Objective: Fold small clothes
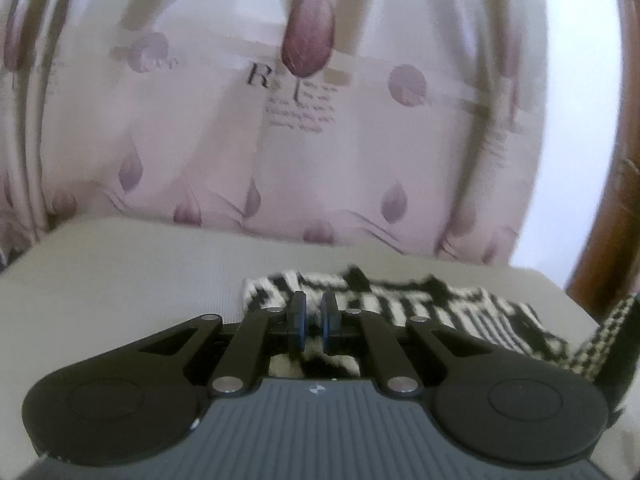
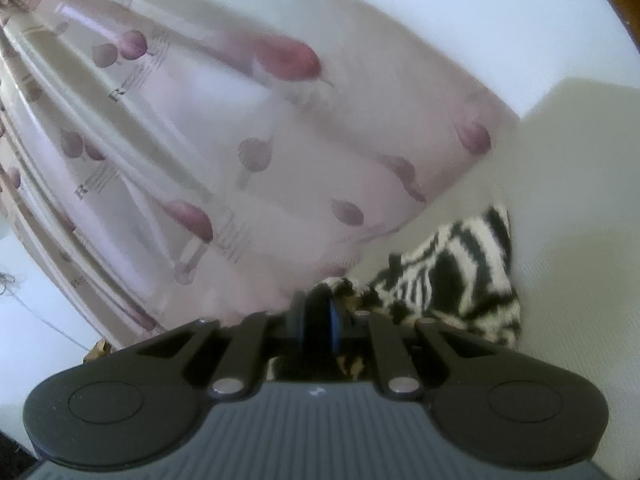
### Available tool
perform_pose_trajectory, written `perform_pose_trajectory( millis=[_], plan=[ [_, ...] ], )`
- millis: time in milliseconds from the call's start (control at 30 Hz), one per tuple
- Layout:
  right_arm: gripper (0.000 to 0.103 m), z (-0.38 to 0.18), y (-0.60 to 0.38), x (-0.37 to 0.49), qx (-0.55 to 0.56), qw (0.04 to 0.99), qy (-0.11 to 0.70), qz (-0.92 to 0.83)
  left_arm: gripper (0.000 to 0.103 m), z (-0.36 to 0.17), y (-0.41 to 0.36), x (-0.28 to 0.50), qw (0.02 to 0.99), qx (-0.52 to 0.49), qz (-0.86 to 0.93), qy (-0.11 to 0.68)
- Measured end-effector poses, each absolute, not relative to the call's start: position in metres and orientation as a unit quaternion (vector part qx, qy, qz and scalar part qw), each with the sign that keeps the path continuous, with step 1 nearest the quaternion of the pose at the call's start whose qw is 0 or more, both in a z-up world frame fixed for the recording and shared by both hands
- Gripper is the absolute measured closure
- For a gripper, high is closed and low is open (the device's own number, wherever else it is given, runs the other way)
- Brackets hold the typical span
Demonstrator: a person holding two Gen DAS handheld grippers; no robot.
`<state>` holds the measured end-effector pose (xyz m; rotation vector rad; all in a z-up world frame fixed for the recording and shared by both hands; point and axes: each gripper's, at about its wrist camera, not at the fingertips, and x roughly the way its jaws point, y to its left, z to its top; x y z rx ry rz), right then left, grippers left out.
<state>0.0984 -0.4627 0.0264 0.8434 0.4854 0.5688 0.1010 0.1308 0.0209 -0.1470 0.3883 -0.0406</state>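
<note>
A small black-and-white zebra-striped garment lies on a pale beige table top, just beyond my left gripper. Its fingers stand close together, and striped cloth shows between and below them, so they are pinching the near edge. In the right wrist view the same garment bunches up to the right of my right gripper. That gripper is shut on a fold of the cloth at its fingertips. Both views are blurred by motion.
A sheer pink curtain with purple leaf prints hangs right behind the table's far edge and also fills the right wrist view as the same curtain. A brown wooden frame stands at the right. A finely checked strip shows at the right edge.
</note>
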Motion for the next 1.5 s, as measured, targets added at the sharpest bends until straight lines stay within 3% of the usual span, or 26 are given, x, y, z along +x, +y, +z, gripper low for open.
perform_pose_trajectory(
  millis=[300, 467, 500, 533, 667, 833, 900, 933, 1000, 1067, 1100, 1300, 1333, 1367, 1400, 1433, 1467, 1500],
  plan=[
    [0.098, 0.011, -0.47, 0.199, 0.452, 0.831, 0.238, 0.219, 0.097, 0.024, 0.137, 0.189, 0.975, -0.096, 0.023, 0.198],
    [0.097, -0.001, -0.47, 0.207, 0.454, 0.824, 0.254, 0.223, 0.096, 0.014, 0.122, 0.154, 0.974, -0.032, -0.028, 0.221],
    [0.097, 0.0, -0.468, 0.2, 0.44, 0.83, 0.259, 0.227, 0.092, 0.008, 0.123, 0.147, 0.971, -0.029, -0.044, 0.235],
    [0.095, 0.001, -0.465, 0.192, 0.415, 0.841, 0.262, 0.227, 0.083, 0.002, 0.125, 0.14, 0.965, -0.03, -0.063, 0.252],
    [0.093, -0.001, -0.455, 0.157, 0.339, 0.867, 0.284, 0.229, 0.03, -0.024, 0.12, 0.099, 0.955, -0.042, -0.116, 0.27],
    [0.093, 0.004, -0.451, 0.134, 0.257, 0.899, 0.289, 0.209, 0.018, -0.052, 0.107, 0.07, 0.949, 0.027, -0.164, 0.27],
    [0.09, 0.005, -0.45, 0.131, 0.251, 0.897, 0.293, 0.218, 0.017, -0.062, 0.106, 0.069, 0.943, 0.03, -0.172, 0.282],
    [0.083, 0.005, -0.451, 0.129, 0.252, 0.896, 0.295, 0.217, 0.017, -0.068, 0.098, 0.052, 0.943, 0.034, -0.171, 0.284],
    [0.056, 0.008, -0.449, 0.131, 0.259, 0.895, 0.294, 0.214, 0.016, -0.073, 0.097, 0.051, 0.942, 0.049, -0.168, 0.286],
    [0.009, 0.01, -0.446, 0.133, 0.277, 0.892, 0.283, 0.218, 0.011, -0.073, 0.09, 0.049, 0.941, 0.061, -0.172, 0.285],
    [0.006, 0.012, -0.443, 0.134, 0.283, 0.892, 0.277, 0.218, 0.011, -0.074, 0.089, 0.052, 0.942, 0.072, -0.172, 0.28],
    [0.009, 0.012, -0.41, 0.161, 0.235, 0.901, 0.3, 0.206, 0.012, -0.068, 0.068, 0.046, 0.956, 0.125, -0.145, 0.223],
    [0.018, 0.011, -0.405, 0.166, 0.226, 0.903, 0.309, 0.197, 0.014, -0.069, 0.065, 0.053, 0.953, 0.132, -0.143, 0.232],
    [0.045, 0.009, -0.401, 0.172, 0.219, 0.901, 0.319, 0.194, 0.023, -0.071, 0.064, 0.06, 0.949, 0.135, -0.143, 0.245],
    [0.057, 0.006, -0.397, 0.178, 0.215, 0.898, 0.332, 0.195, 0.029, -0.074, 0.063, 0.067, 0.946, 0.131, -0.148, 0.257],
    [0.075, 0.003, -0.395, 0.18, 0.214, 0.895, 0.341, 0.194, 0.051, -0.076, 0.063, 0.071, 0.943, 0.125, -0.153, 0.267],
    [0.083, 0.001, -0.393, 0.183, 0.213, 0.893, 0.347, 0.191, 0.082, -0.078, 0.062, 0.075, 0.942, 0.122, -0.151, 0.274],
    [0.085, -0.001, -0.392, 0.182, 0.212, 0.893, 0.348, 0.19, 0.092, -0.079, 0.063, 0.077, 0.944, 0.118, -0.146, 0.272]
  ],
)
